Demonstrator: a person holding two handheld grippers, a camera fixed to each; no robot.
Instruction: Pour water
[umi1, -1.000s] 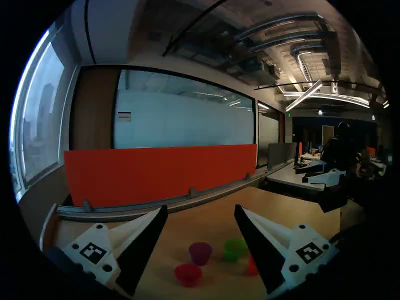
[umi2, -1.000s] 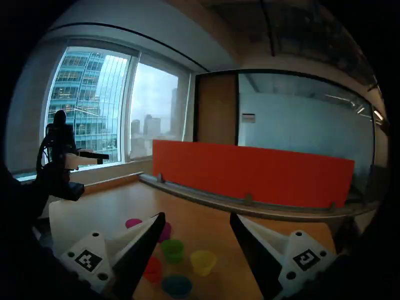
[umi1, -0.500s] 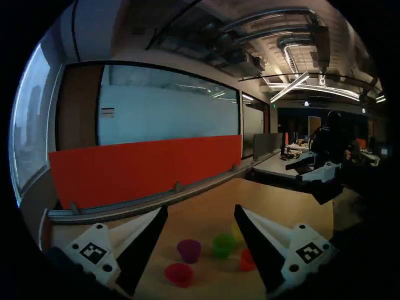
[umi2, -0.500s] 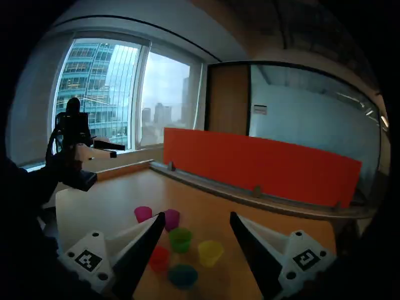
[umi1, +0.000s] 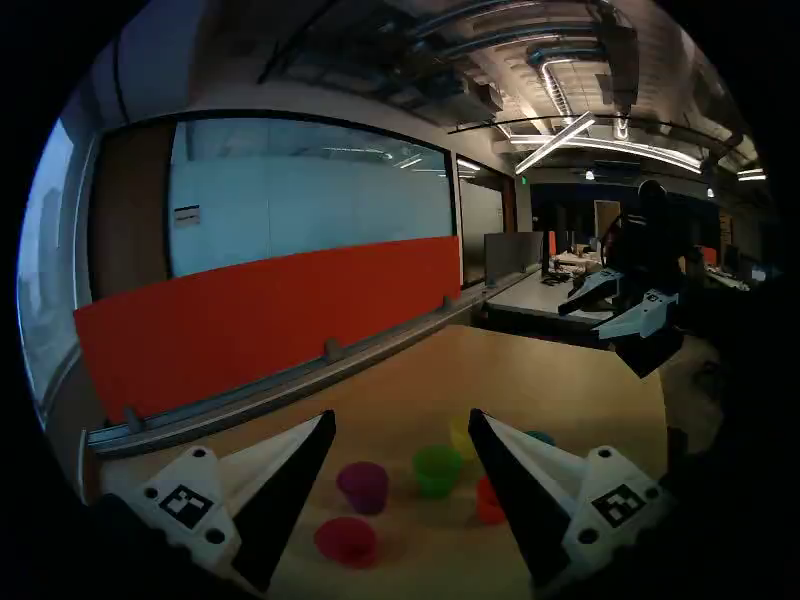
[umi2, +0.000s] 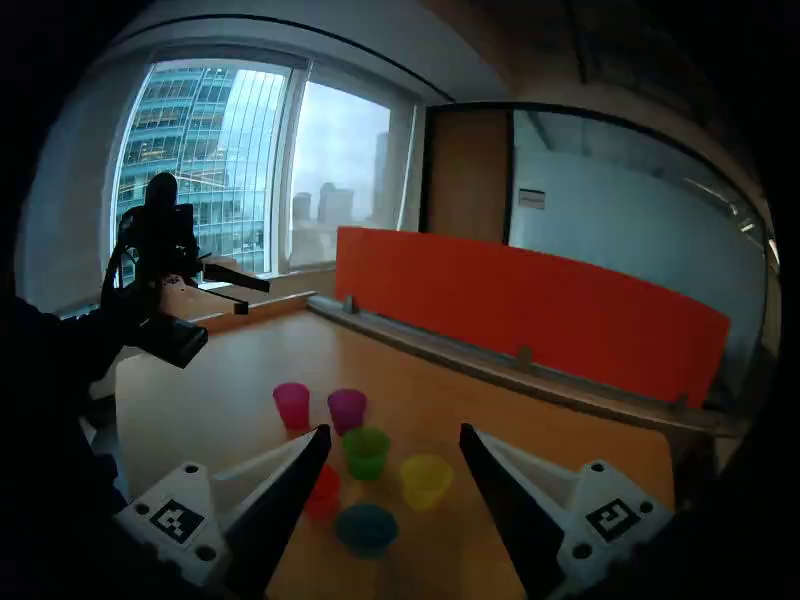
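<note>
both empty: left gripper (umi1: 401, 414) & right gripper (umi2: 394, 428), fingers wide apart, cups (umi2: 367, 452) on table (umi2: 220, 390) ahead.

Orange divider panel (umi2: 530, 300) backs wooden desk (umi2: 250, 370) beside city-view windows (umi2: 200, 170).

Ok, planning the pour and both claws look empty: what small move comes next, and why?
Probably lower the right claw toward the green cup, which stands almost centred ahead of it. It and the left claw are open and empty, held above the table, so a cup must be gripped before pouring. Which cup holds water, I cannot tell.
</note>
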